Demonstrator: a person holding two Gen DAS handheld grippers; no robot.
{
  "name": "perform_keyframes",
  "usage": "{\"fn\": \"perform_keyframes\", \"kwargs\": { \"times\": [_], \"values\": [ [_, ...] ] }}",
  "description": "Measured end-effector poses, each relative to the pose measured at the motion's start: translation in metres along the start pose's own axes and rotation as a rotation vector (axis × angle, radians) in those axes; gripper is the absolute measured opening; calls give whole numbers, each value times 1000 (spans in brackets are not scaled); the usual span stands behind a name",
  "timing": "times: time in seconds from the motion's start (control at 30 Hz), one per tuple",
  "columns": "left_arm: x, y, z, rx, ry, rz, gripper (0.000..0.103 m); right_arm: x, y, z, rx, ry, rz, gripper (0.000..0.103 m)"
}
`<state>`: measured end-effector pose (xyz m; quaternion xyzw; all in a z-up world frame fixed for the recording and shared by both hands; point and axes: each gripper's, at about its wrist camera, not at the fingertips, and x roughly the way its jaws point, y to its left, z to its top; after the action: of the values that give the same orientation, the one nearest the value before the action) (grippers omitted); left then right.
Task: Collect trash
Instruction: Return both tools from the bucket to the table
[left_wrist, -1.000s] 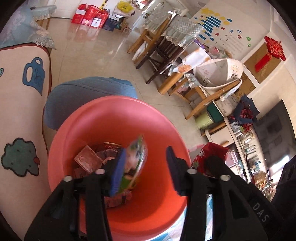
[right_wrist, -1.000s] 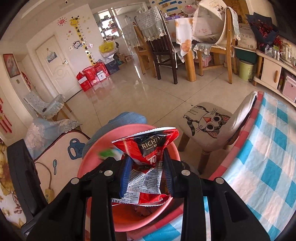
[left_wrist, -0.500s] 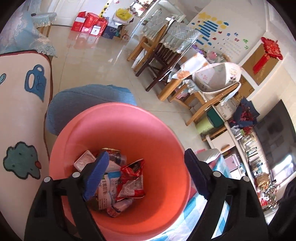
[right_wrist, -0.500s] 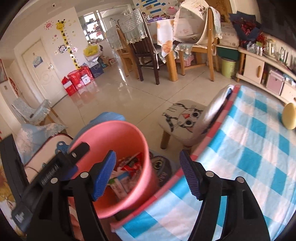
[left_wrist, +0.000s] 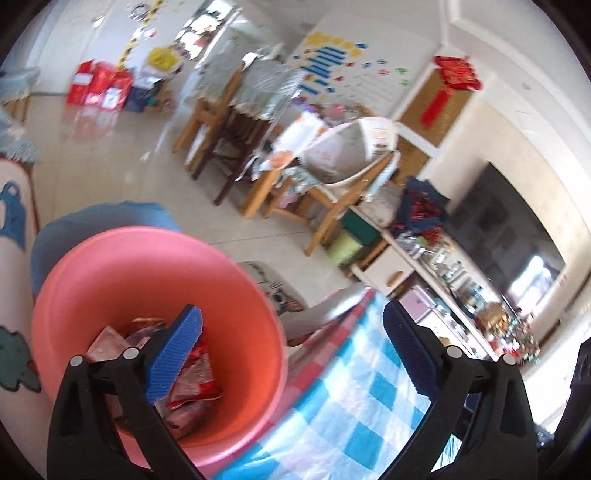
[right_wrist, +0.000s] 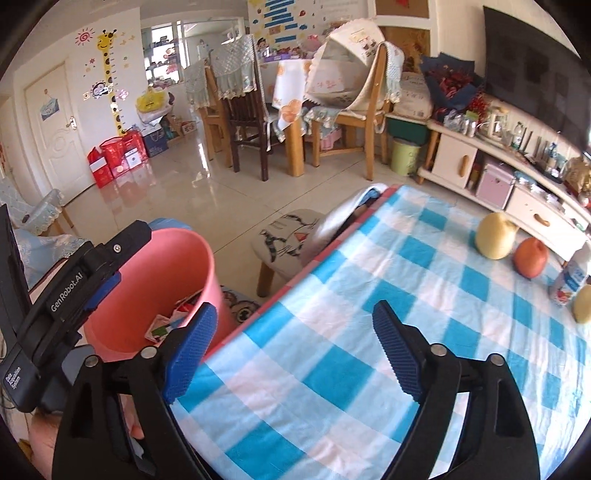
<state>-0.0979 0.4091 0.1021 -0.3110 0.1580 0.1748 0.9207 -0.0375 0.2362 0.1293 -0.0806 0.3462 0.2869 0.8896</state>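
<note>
The pink bin (left_wrist: 229, 332) stands on the floor beside the table, with several snack wrappers (left_wrist: 192, 380) lying at its bottom. My left gripper (left_wrist: 291, 310) hangs above the bin's right rim and the table's corner. Its jaws are opening and nothing is between them. My right gripper (right_wrist: 293, 306) is over the blue checked tablecloth (right_wrist: 369, 258), just right of the bin (right_wrist: 177, 266). Its jaws are opening too, with nothing between them. One of the left gripper's fingers (right_wrist: 122, 243) shows over the bin in the right wrist view.
A stool with a cat cushion (right_wrist: 284, 236) stands by the table's far corner. On the table at the far right are a pear (right_wrist: 495, 236), an orange fruit (right_wrist: 530, 256) and a small bottle (right_wrist: 570, 284). Dining chairs and a low cabinet stand beyond.
The right gripper let go of the red snack bag and the left of a green packet; both dropped into the bin. Both grippers widened and swung right toward the table.
</note>
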Motion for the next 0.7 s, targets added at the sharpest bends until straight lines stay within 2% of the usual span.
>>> {"fn": "perform_keyframes", "kwargs": {
  "times": [0.1,0.23,0.47,0.7],
  "values": [
    [-5,-16,-6,49,-16,-39,99,-14,-10,-4,1,-23,-33,87],
    [-8,-35,-15,96,0,-73,99,-31,-21,-9,6,-60,-71,88],
    [-25,-74,-35,252,1,-139,99,-66,-34,-24,-23,-148,-168,89],
    [-33,-99,-51,294,73,-186,99,-104,-55,-42,-17,-247,-276,90]
  ]
}}
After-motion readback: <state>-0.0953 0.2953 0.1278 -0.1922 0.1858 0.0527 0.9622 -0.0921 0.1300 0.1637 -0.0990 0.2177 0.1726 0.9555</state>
